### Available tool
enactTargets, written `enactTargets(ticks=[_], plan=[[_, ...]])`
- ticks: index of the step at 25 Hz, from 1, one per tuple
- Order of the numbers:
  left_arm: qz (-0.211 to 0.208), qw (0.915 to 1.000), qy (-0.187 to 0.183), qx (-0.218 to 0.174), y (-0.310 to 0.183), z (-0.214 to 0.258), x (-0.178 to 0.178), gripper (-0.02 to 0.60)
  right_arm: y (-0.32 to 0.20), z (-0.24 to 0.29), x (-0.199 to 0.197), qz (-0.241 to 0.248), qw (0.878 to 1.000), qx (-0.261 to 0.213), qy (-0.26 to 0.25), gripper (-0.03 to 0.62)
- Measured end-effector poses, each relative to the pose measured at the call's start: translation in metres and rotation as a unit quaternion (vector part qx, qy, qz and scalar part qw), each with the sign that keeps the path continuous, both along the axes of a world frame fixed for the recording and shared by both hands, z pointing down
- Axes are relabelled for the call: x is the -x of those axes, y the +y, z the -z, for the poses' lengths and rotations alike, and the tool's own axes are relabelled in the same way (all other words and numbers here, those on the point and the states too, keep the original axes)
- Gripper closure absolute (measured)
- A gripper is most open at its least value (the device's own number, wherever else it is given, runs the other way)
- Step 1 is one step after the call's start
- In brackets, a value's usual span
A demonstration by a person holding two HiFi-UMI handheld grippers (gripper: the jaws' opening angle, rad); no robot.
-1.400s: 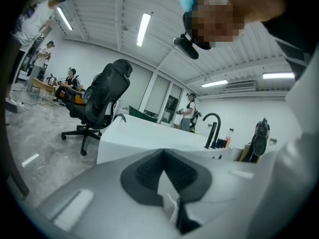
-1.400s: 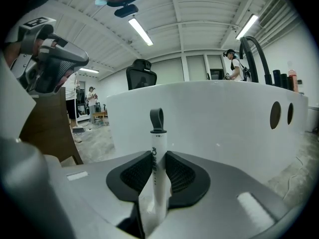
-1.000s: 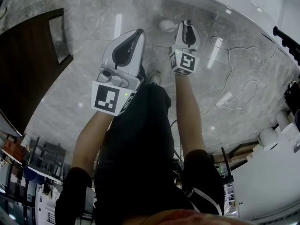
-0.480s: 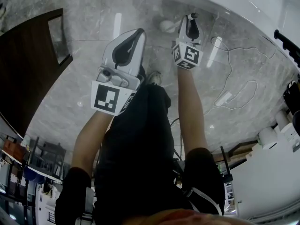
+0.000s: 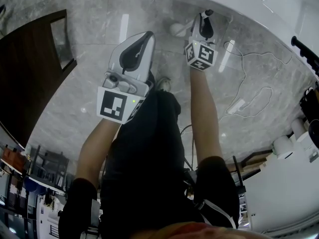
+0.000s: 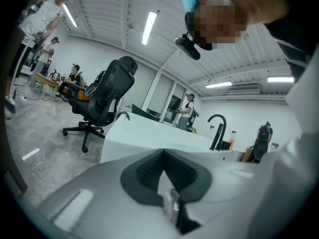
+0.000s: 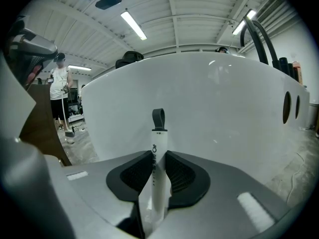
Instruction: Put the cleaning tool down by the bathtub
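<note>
The cleaning tool (image 7: 157,158) is a slim white handle with a dark loop at its end. It stands between the jaws of my right gripper (image 7: 155,173), which is shut on it. The loop points at the white bathtub wall (image 7: 214,103) close ahead. In the head view, my right gripper (image 5: 203,23) reaches out low to the bathtub's rim (image 5: 239,3), and the tool's dark loop (image 5: 208,13) pokes past its tip. My left gripper (image 5: 133,53) hangs nearer to me over the marble floor. Its jaws (image 6: 168,190) are shut with nothing between them.
A dark wooden panel (image 5: 30,68) stands at the left. A white cable (image 5: 249,86) trails over the floor at the right. A small white rounded object (image 5: 177,28) lies by the tub. The left gripper view shows an office chair (image 6: 104,101), a black faucet (image 6: 217,131) and people far off.
My right gripper has moved forward toward the bathtub with the tool in it. The left gripper has stayed where it was.
</note>
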State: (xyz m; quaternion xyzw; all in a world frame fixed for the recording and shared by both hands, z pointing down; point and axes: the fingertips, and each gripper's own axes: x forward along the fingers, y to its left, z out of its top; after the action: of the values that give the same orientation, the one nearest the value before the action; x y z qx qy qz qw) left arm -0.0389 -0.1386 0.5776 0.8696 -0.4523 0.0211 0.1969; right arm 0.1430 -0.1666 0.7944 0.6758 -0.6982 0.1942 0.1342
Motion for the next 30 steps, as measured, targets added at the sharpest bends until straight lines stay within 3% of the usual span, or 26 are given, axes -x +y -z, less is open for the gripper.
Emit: enactTargets(ticks=[30], plan=[[0.014, 0.9998, 0.012, 0.006, -0.031, -0.005, 0.011, 0.574, -0.022, -0.012, -0.001, -0.009, 1.000, 0.010, -0.002, 0.508]])
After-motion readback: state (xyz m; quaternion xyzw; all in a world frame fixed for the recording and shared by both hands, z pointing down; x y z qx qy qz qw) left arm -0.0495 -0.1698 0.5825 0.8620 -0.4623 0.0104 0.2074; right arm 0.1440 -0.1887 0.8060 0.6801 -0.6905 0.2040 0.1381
